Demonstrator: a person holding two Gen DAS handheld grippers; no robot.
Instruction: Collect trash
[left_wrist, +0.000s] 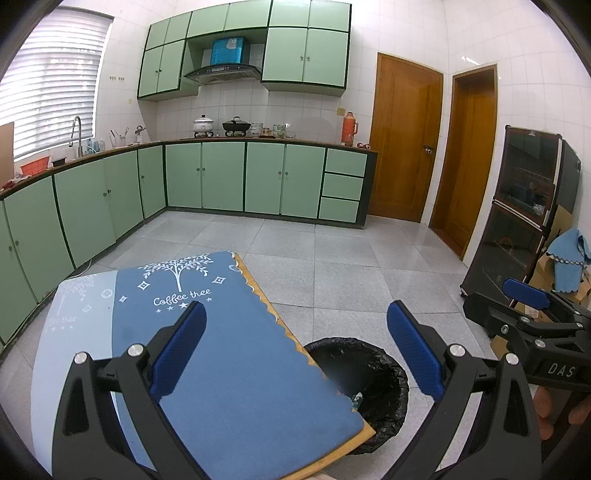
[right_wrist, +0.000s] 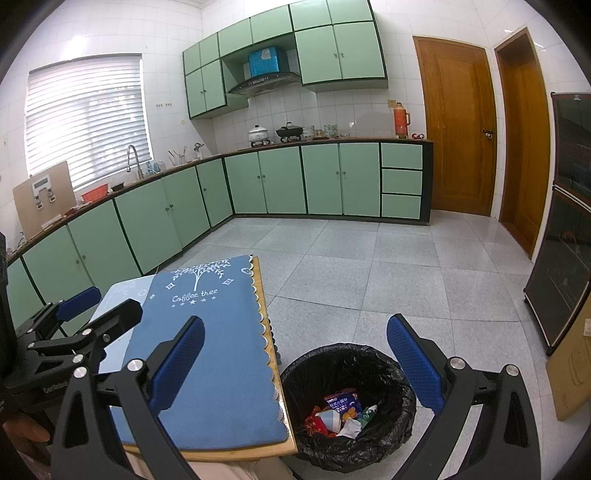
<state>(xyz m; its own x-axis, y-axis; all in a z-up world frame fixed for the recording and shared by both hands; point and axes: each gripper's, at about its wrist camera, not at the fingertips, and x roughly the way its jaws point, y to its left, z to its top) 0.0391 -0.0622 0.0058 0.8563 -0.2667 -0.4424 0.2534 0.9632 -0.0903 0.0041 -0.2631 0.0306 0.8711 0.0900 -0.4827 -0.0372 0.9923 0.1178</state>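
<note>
A bin lined with a black bag (right_wrist: 347, 402) stands on the floor beside the table's right edge. Several crumpled wrappers and paper scraps (right_wrist: 341, 413) lie inside it. In the left wrist view the bin (left_wrist: 373, 373) is half hidden by the table corner. My left gripper (left_wrist: 295, 350) hangs open over the blue table mat (left_wrist: 221, 350), nothing between its blue pads. My right gripper (right_wrist: 295, 362) is open too, spanning the table edge and the bin, empty. Each gripper shows in the other's view: the right gripper (left_wrist: 524, 295) at the far right, the left gripper (right_wrist: 79, 299) at the left.
The wooden table (right_wrist: 266, 295) carries only the mat printed "Coffee tree". Green floor cabinets (left_wrist: 221, 177) run along the left and back walls. A dark glass cabinet (left_wrist: 517, 221) and cardboard boxes (right_wrist: 572, 369) stand on the right. Two wooden doors (right_wrist: 458, 129) are at the back.
</note>
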